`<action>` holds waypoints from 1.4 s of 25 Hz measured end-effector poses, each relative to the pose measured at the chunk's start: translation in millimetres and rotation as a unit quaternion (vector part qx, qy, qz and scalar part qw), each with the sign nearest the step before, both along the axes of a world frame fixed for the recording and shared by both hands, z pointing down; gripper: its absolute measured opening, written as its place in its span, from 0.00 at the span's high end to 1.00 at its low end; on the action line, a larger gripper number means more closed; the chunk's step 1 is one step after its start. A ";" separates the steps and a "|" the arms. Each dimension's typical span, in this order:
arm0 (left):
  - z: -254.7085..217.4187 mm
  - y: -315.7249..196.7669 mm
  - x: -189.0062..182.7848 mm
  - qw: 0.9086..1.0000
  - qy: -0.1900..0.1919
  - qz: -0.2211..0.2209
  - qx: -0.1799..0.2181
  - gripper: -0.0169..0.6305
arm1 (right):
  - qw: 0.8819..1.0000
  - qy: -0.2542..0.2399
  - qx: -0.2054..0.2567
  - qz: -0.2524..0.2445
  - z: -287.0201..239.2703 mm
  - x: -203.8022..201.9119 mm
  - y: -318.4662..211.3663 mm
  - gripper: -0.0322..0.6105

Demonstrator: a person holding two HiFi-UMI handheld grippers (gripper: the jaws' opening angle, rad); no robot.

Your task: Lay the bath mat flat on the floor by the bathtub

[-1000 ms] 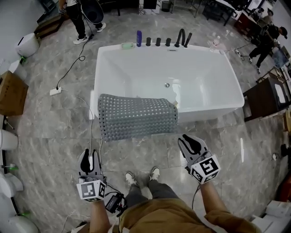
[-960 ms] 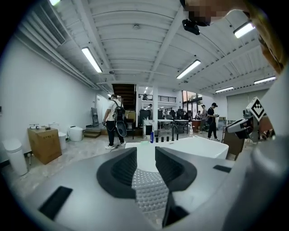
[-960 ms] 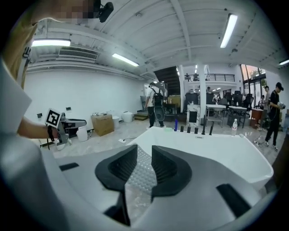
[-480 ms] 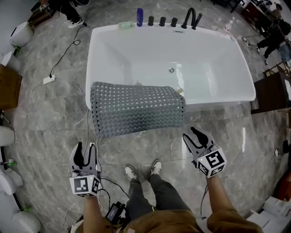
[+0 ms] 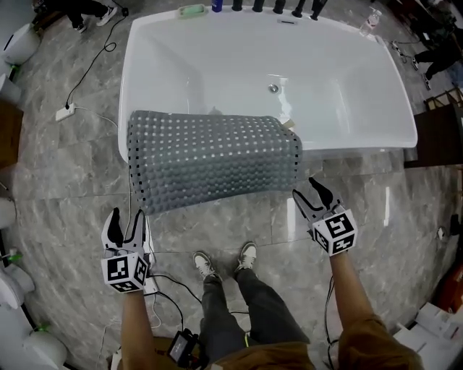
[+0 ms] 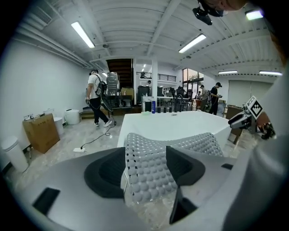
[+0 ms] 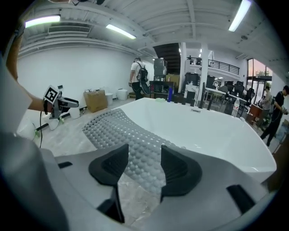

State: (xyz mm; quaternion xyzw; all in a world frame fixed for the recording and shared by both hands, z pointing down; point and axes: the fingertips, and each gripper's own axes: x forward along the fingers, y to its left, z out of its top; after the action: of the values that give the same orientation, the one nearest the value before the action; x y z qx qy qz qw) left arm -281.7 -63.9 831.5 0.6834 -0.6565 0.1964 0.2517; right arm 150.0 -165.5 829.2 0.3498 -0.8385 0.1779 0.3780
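Observation:
A grey bubbled bath mat (image 5: 213, 159) hangs over the near rim of the white bathtub (image 5: 376, 108), its lower edge down by the marble floor. My left gripper (image 5: 124, 220) is just below the mat's lower left corner, apart from it. My right gripper (image 5: 311, 194) is beside the lower right corner. Both pairs of jaws have just been opening and hold nothing. In the left gripper view the mat (image 6: 189, 144) shows beyond the open left gripper (image 6: 145, 169). The right gripper view shows the mat (image 7: 117, 128) past the open right gripper (image 7: 144, 167).
A cable and a power strip (image 5: 65, 112) lie on the floor at the left. Taps and bottles stand on the tub's far rim (image 5: 217, 7). My shoes (image 5: 224, 264) are between the grippers. A dark cabinet (image 5: 441, 137) stands at the right. A person (image 6: 95, 103) walks in the background.
Both grippers have dropped and come closer to the mat's lower corners, and their jaws stand wider apart. The tub and mat fill more of the head view.

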 end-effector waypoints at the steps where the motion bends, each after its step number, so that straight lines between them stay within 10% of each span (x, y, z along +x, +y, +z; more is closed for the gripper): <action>1: 7.7 -3.9 -0.4 1.000 0.001 0.001 -0.005 0.56 | 1.000 0.003 -0.004 0.006 8.4 3.5 -4.6 0.61; 19: 148.3 -37.6 -16.6 0.993 0.020 0.000 -0.117 0.43 | 0.993 0.017 -0.082 0.082 139.0 40.3 -42.3 0.34; 35: 194.4 -45.5 1.6 0.987 0.112 0.009 -0.117 0.28 | 0.984 -0.043 -0.142 0.103 192.0 41.8 -40.4 0.29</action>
State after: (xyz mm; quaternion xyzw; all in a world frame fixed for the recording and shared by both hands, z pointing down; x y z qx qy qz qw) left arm -280.2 -109.4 1025.9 0.6729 -0.5903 0.1962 0.4002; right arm 191.8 -205.9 1021.3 0.3690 -0.7797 0.3483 0.3668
